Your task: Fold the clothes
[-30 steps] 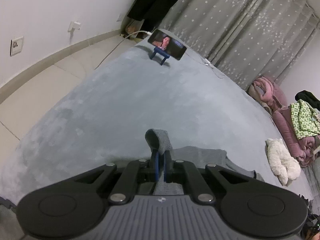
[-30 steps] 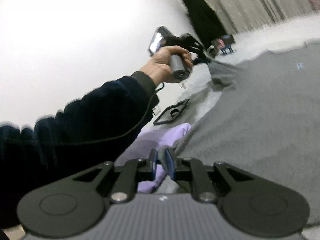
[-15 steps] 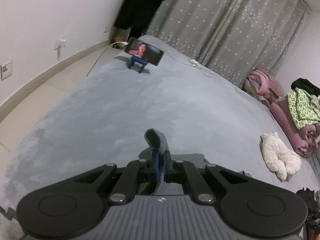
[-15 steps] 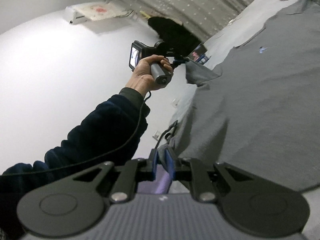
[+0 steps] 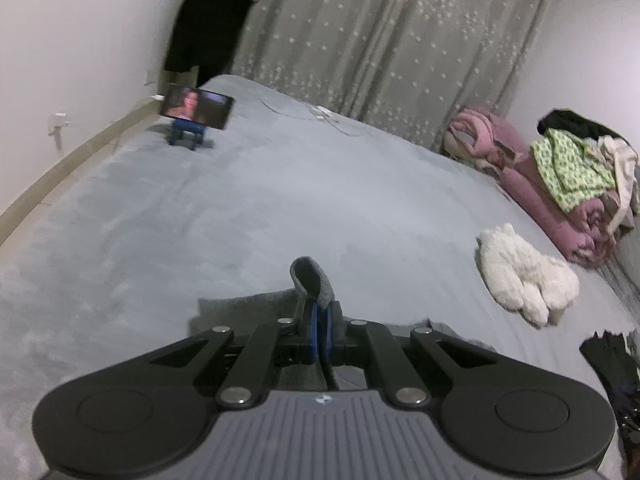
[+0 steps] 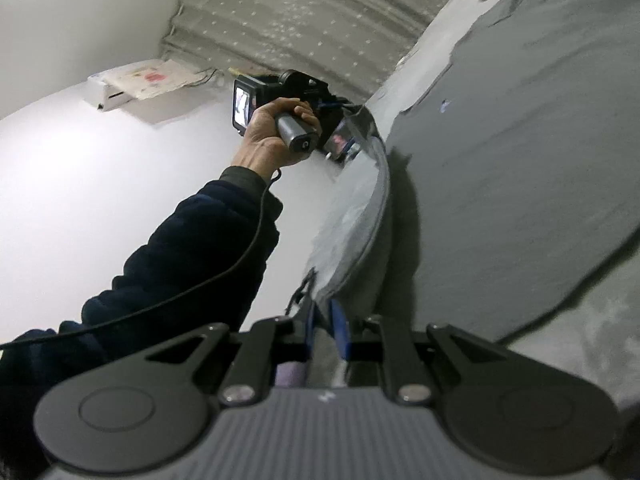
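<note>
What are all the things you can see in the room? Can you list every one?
grey shirt: one, dark grey, spread on the bed, one edge lifted
bed cover: one, pale grey-blue, under everything
phone: one, black with lit screen, on a blue stand at the far left of the bed
fluffy garment: one, white, right side of the bed
blanket pile: pink rolls topped with green-patterned, black and cream clothes, far right
curtain: grey with pale dots, back wall
dark coat: one, black, hanging in the corner
left gripper: black with blue pads, shut on the shirt
right gripper: black with blue pads, shut on the shirt
left hand: one, dark sleeve, holding the left gripper's handle
</note>
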